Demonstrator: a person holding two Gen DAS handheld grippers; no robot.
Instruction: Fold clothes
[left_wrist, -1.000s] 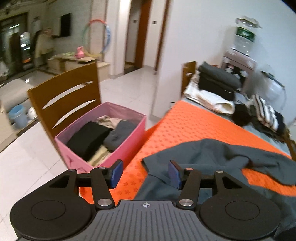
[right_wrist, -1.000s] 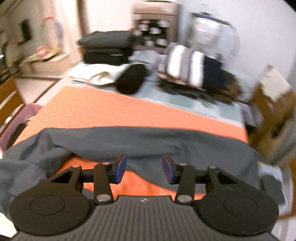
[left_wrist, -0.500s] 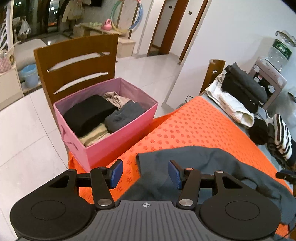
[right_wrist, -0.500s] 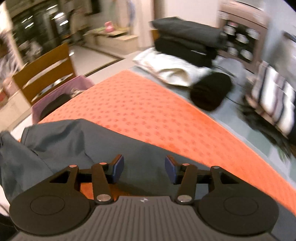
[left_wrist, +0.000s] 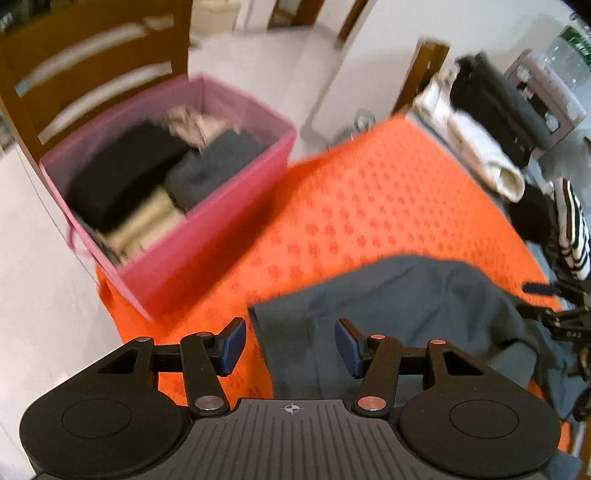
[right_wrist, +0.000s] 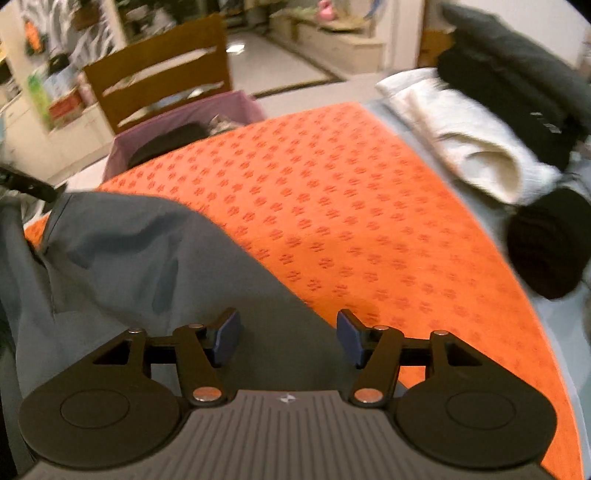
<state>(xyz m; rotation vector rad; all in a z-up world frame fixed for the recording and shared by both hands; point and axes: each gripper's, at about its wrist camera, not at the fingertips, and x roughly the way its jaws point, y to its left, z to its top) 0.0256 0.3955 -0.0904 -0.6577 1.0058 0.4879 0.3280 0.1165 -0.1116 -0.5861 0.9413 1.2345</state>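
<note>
Left wrist view: the left gripper (left_wrist: 290, 347) has its jaws standing apart, the pads pressing on nothing. The grey garment (left_wrist: 406, 302) lies crumpled on the orange cloth (left_wrist: 369, 199); its squared corner sits just ahead of the fingertips and between them. Judged soft, light and limp, it will sag and drag when lifted, so the hemmed corner is the better hold than the loose middle. Beyond the left finger (left_wrist: 232, 345) stands a pink bin (left_wrist: 207, 236) of folded clothes, a wooden chair (left_wrist: 92, 66) behind it. Past the right finger (left_wrist: 349, 349), at the frame's edge, part of the other gripper shows over the garment.

Right wrist view: the right gripper (right_wrist: 286, 338) is opening its jaws, which close on nothing; the garment's straight edge (right_wrist: 280, 291) runs between the fingertips, fabric under the left finger (right_wrist: 225, 336), bare orange cloth under the right finger (right_wrist: 349, 341). That edge looks a fair hold.

Only this view shows the garment's bulk heaped beyond the left finger, and the far stack clearly: white folded item (right_wrist: 469, 136), dark clothes (right_wrist: 517, 74), black roll (right_wrist: 546, 243). Only the left view shows the bin's contents and the garment's corner.
</note>
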